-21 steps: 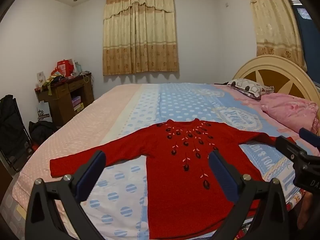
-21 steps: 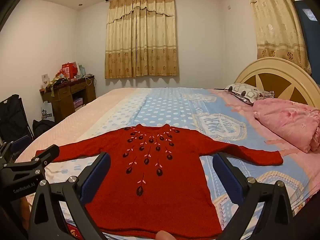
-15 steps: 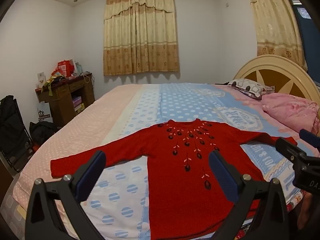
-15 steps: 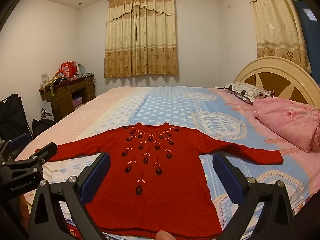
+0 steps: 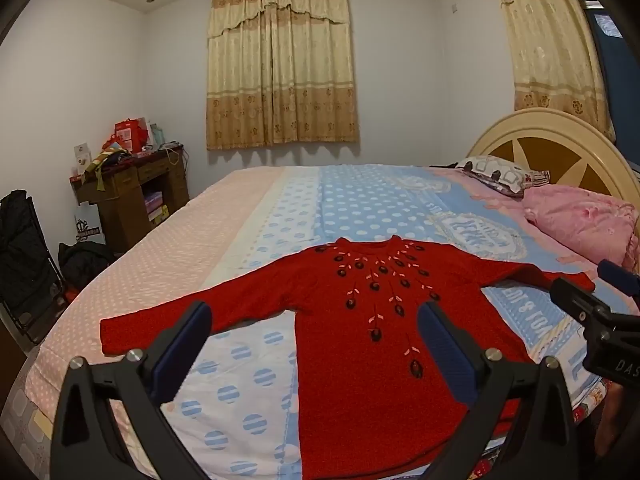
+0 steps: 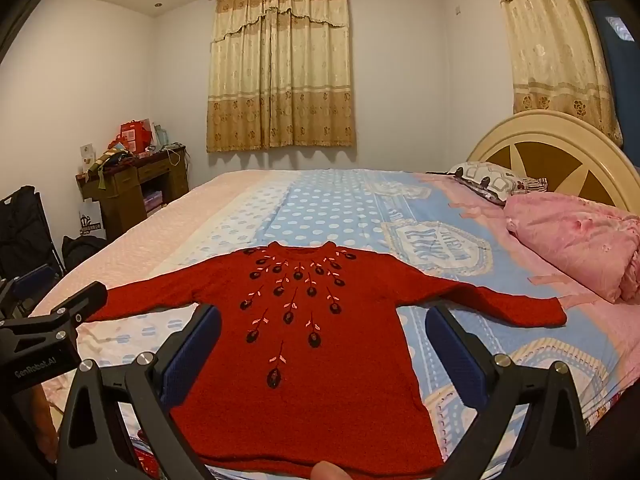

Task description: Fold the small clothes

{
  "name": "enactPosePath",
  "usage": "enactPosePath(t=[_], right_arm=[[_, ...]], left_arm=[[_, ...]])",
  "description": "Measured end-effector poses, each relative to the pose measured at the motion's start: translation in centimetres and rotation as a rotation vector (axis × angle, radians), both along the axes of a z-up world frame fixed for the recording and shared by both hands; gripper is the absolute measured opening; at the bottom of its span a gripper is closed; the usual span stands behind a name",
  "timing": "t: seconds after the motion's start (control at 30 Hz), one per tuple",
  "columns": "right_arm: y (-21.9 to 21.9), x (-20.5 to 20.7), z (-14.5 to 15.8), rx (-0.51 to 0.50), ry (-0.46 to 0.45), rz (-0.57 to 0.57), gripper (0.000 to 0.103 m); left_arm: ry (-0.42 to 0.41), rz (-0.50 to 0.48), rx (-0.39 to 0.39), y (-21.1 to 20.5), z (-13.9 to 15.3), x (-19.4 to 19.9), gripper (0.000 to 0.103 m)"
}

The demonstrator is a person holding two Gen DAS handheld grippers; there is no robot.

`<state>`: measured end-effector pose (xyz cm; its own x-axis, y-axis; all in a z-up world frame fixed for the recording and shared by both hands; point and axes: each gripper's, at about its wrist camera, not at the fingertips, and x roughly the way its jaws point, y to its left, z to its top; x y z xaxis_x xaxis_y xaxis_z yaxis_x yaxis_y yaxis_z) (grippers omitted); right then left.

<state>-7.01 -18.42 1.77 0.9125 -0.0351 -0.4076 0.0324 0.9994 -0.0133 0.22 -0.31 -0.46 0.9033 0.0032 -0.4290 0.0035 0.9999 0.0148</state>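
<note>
1. Lying flat on the bed (image 5: 256,216) is a red sweater (image 5: 372,344), spread front-up with both sleeves stretched out sideways; it is filling the lower middle of the left wrist view.
2. Showing on its chest is a spray of dark embroidered buds with pink leaves, fanning down from the neckline, which is pointing toward the top of the frame.
3. Hovering at the bottom of that view is the left gripper (image 5: 316,342), its jaws standing wide apart and holding nothing; the blue pads (image 5: 182,350) are framing the sweater's left sleeve and body without touching the fabric, as far as can be told.
4. Sitting at the bottom centre of the right wrist view, the right gripper (image 6: 320,346) is likewise spread wide and gripping nothing, with the sweater (image 6: 304,360) showing between its fingers.
5. Poking in at the right edge of the left view is the right gripper's black body, and the left gripper's body is appearing at the left edge of the right view.
6. Resting at the right side of the frame are a pink quilt (image 5: 580,220) and a patterned pillow (image 5: 496,170), near the headboard (image 5: 560,140).
7. Hanging at the top centre are beige curtains (image 5: 280,68); a cluttered wooden desk (image 5: 132,184) is standing at the left.
</note>
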Motion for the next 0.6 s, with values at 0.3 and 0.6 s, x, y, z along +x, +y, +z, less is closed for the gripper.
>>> enactPosePath(t=[0.3,0.6], right_arm=[[-0.5,0.3,-0.7,-0.002,0.005,-0.002,0.102],[-0.6,0.5,-0.9,-0.003,0.011,-0.002,0.102]], left_arm=[[0.001,-0.001,0.001,0.3,0.0,0.0,0.103],[0.002,0.001,0.001,0.3,0.1,0.0,0.103]])
